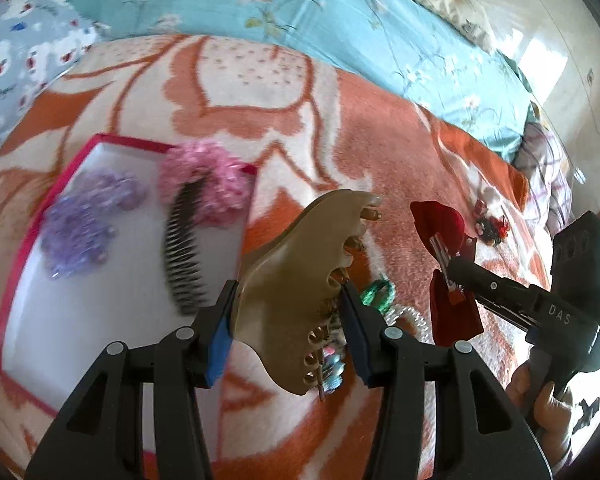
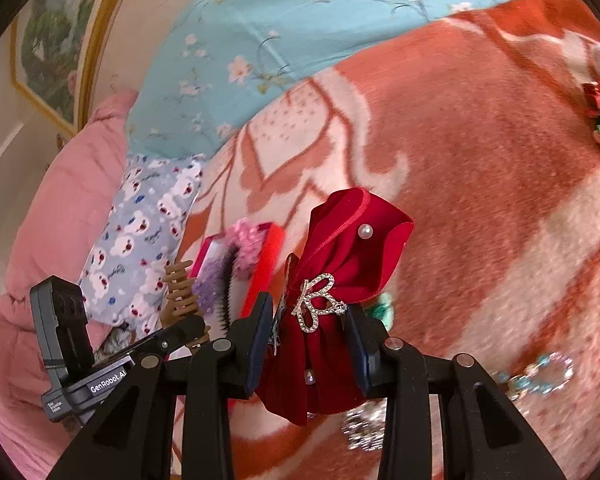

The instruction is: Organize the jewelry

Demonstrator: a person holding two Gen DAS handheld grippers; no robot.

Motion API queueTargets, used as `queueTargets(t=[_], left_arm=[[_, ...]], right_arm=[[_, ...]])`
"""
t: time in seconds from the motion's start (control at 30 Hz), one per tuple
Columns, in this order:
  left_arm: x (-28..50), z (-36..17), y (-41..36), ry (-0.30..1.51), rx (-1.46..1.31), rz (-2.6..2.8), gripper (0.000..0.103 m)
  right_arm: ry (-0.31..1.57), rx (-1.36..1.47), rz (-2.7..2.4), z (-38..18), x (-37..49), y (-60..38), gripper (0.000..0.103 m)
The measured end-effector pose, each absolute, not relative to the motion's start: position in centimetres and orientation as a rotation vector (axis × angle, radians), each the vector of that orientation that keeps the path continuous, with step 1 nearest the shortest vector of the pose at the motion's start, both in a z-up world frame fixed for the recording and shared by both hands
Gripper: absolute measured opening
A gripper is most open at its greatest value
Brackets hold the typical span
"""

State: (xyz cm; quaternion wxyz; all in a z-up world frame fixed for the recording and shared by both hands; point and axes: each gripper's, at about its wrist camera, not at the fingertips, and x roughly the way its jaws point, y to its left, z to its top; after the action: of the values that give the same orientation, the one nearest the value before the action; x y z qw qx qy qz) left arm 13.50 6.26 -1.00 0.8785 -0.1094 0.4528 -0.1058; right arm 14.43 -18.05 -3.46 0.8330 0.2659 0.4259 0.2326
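Closest to my left camera: left tool, pads pinching a tan plastic claw hair clip, held above the orange-and-white patterned blanket, just right of the red-rimmed white tray. Closest to my right camera: right tool, pads pinching a dark red velvet bow clip with a rhinestone ornament, further right of the tray. Inside the tray I log a purple scrunchie, a pink scrunchie and a black toothed comb. Right of the tray, on the blanket: a green hair tie, a clear beaded bracelet, a blue-stoned piece.
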Motion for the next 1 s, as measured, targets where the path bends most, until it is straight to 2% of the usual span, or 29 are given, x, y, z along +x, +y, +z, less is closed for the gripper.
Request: queueTargets(t=[0.53, 1.0], left_arm=[[9.8, -1.1, 14.5, 0.918, -0.319, -0.093, 0.048], [10.0, -2.3, 19.8, 0.927, -0.365, 0.001, 0.048]], right_arm=[[0.927, 0.473, 0.635, -2.6, 12.5, -10.2, 0.036], [0.946, 0.351, 0.767, -2.6, 11.8, -2.7, 0.036]])
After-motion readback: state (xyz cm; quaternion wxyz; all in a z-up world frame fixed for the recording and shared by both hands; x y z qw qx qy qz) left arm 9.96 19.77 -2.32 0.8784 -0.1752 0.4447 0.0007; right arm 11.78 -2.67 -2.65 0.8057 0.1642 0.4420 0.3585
